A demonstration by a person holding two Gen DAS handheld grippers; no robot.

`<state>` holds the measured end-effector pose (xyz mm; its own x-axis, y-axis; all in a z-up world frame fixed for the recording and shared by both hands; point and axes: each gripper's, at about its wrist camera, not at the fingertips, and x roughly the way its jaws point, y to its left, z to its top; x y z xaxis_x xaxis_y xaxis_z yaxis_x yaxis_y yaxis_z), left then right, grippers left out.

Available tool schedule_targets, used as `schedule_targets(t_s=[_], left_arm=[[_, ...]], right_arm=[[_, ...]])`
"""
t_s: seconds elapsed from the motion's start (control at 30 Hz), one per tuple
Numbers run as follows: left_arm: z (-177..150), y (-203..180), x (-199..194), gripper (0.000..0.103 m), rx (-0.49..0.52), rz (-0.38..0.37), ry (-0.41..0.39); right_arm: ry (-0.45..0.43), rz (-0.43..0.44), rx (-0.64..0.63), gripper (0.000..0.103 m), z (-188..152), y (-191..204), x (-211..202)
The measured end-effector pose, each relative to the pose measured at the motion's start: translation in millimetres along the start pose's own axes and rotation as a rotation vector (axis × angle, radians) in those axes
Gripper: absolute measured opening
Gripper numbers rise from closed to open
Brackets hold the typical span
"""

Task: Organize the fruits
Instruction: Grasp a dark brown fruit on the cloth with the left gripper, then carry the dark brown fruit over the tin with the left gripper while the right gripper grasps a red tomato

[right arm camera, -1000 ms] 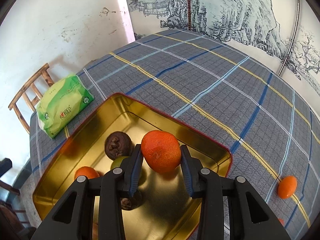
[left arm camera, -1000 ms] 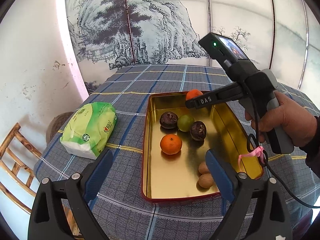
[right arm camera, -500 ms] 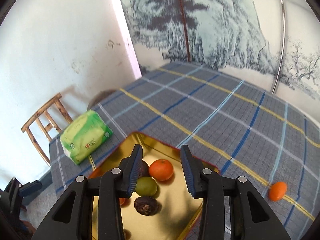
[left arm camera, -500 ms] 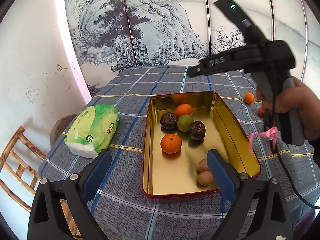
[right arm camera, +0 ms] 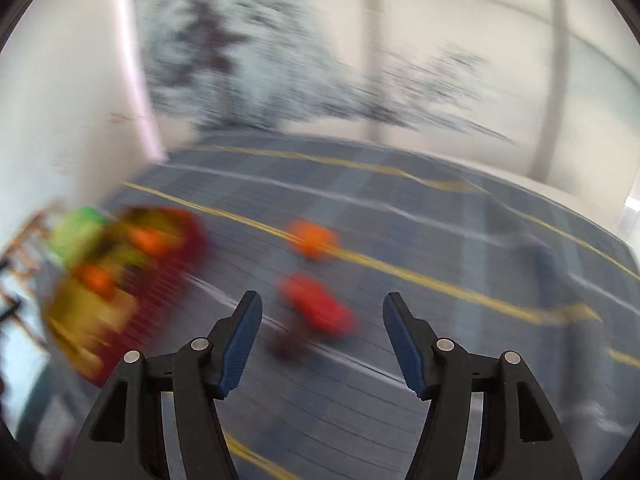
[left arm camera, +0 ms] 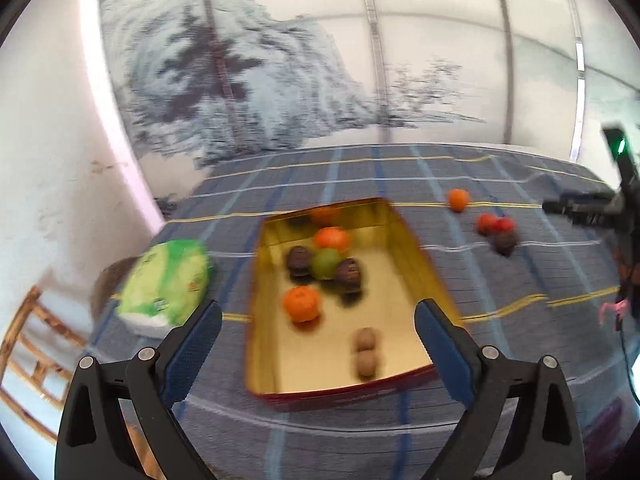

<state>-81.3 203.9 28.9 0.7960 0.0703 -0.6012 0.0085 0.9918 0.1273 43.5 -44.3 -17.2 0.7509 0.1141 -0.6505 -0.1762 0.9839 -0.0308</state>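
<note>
A gold tin with a red rim sits on the plaid tablecloth and holds two oranges, a green fruit, two dark fruits and two brown ones. My left gripper is open and empty above the tin's near end. On the cloth to the right lie an orange, two red fruits and a dark fruit. My right gripper is open and empty, hovering over the red fruits, with the orange beyond. This view is blurred. The tin is at its left.
A green tissue pack lies left of the tin. A wooden chair stands at the table's left edge. A painted screen stands behind the table. The right gripper's body shows at the far right of the left wrist view.
My right gripper let go of the orange in the tin, rose, swung right over the loose fruits, and opened wider. My left gripper shifted slightly.
</note>
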Motion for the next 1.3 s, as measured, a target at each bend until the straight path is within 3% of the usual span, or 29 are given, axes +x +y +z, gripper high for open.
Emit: schedule_targets(t_s=[0.2,0.33,0.4,0.57,0.93,0.97,1.0,1.03,1.1,1.3], left_arm=[[29.4,-47.4,11.3,0.096,0.036,-0.198,0.016],[48.2,-94.7,41.0,0.092,0.057,-0.317,0.065],[53.7,-119.8,59.5,0.085,0.082,-0.360,0.103],[59.6,-169.0,101.1,0.071,0.134,-0.389,0.162],[59.6,-193.1,167.3,0.069,0.108,-0.391,0.278],[58.6,-193.4,172.1,0.059,0.104,-0.395,0.288],[56.9,-194.1,177.4,0.041,0.097,-0.415,0.309],[55.5,-194.7,182.2,0.034,0.085,-0.445,0.337],[52.6,-196.1,182.9,0.030,0.085,-0.431,0.325],[41.9,-187.7,157.0,0.030,0.053,-0.452,0.309]], right_arm=[[0.074,-0.130,0.078,0.064,-49.2,-78.9,2.0],[0.093,-0.086,0.162,0.064,-66.5,-103.2,8.9],[0.083,-0.053,0.202,0.064,-66.3,-110.2,8.7],[0.057,0.018,0.282,0.064,-69.0,-125.0,6.2],[0.047,0.092,0.313,0.066,-75.1,-129.4,4.3],[0.047,0.097,0.315,0.066,-75.4,-129.8,4.5],[0.048,0.099,0.316,0.066,-75.5,-129.8,4.7],[0.050,0.100,0.316,0.066,-75.7,-129.9,4.7],[0.055,0.104,0.317,0.066,-75.8,-129.9,5.6],[0.067,0.087,0.305,0.067,-74.8,-127.3,6.6]])
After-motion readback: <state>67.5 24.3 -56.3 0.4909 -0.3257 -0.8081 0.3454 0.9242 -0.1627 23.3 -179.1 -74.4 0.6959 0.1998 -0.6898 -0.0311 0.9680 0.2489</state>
